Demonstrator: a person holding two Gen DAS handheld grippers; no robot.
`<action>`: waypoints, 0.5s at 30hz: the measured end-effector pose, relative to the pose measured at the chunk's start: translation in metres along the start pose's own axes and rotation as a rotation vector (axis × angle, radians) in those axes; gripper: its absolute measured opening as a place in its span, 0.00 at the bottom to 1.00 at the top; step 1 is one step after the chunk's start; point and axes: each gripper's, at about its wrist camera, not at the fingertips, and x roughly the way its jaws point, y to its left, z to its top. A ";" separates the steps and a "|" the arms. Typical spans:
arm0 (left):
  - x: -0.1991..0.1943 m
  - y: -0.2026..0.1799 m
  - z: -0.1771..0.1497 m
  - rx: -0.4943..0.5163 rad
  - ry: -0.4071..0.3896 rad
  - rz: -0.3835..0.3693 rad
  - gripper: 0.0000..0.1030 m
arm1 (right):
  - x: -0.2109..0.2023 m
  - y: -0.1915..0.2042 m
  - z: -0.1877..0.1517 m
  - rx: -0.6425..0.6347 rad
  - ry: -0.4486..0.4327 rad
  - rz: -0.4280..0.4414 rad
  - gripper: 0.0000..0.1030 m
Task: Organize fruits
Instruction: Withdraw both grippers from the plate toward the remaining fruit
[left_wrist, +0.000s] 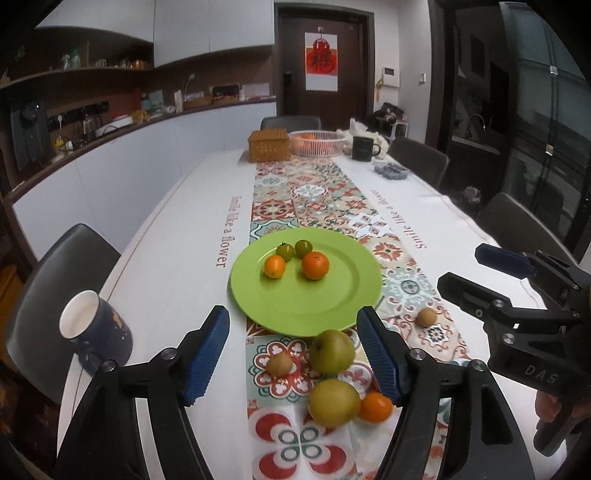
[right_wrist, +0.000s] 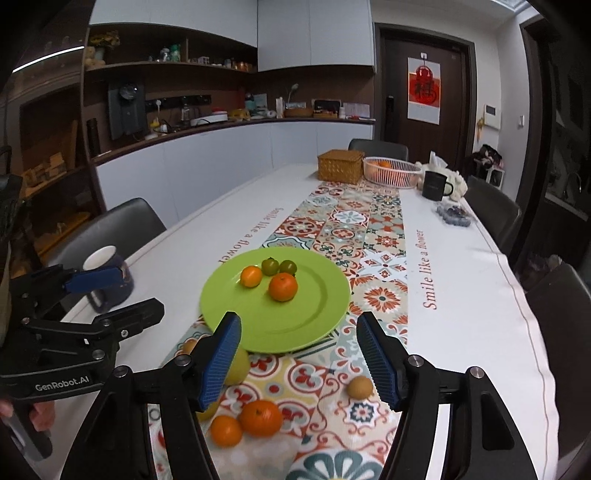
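From the left wrist view, we see our left tongs (left_wrist: 291, 349) released, nothing pressed between the blue pads. The green plate (left_wrist: 325, 306) lies at twelve o'clock from them, on the patterned runner (left_wrist: 314, 199) of the surface (left_wrist: 177, 236). On the plate sit two small green tomatoes (left_wrist: 294, 249), a small orange (left_wrist: 274, 266) and a larger orange (left_wrist: 315, 265), clustered toward its far left. Between the pads, on the runner, lie a green apple (left_wrist: 331, 352) and, at its nine o'clock, a small brown kiwi (left_wrist: 279, 364). Nearer us sit a yellow-green pear (left_wrist: 334, 403) and a loose orange (left_wrist: 376, 407) touching it at three o'clock. Another kiwi (left_wrist: 426, 317) lies at three o'clock of the plate's near rim. A dark mug (left_wrist: 96, 332) stands at nine o'clock. The right tongs (left_wrist: 458, 269) enter at three o'clock, open and empty.

From the right wrist view, our right tongs (right_wrist: 299, 354) stand released and empty too. The green plate (right_wrist: 295, 325) is at twelve o'clock, its near rim between the pads. Below, two loose oranges (right_wrist: 259, 417) lie touching, at six o'clock. A kiwi (right_wrist: 360, 387) sits just beside the right pad. A pale fruit (right_wrist: 238, 365) is half hidden behind the left pad. The left tongs (right_wrist: 122, 291) appear at nine o'clock, open.
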 end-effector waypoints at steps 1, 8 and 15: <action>-0.006 -0.002 -0.002 0.005 -0.005 -0.001 0.71 | -0.004 0.001 -0.001 -0.003 -0.004 0.000 0.64; -0.033 -0.011 -0.019 0.029 -0.025 0.000 0.72 | -0.030 0.009 -0.014 -0.021 -0.018 0.004 0.64; -0.048 -0.020 -0.039 0.063 -0.019 0.005 0.73 | -0.042 0.015 -0.031 -0.047 0.001 0.009 0.64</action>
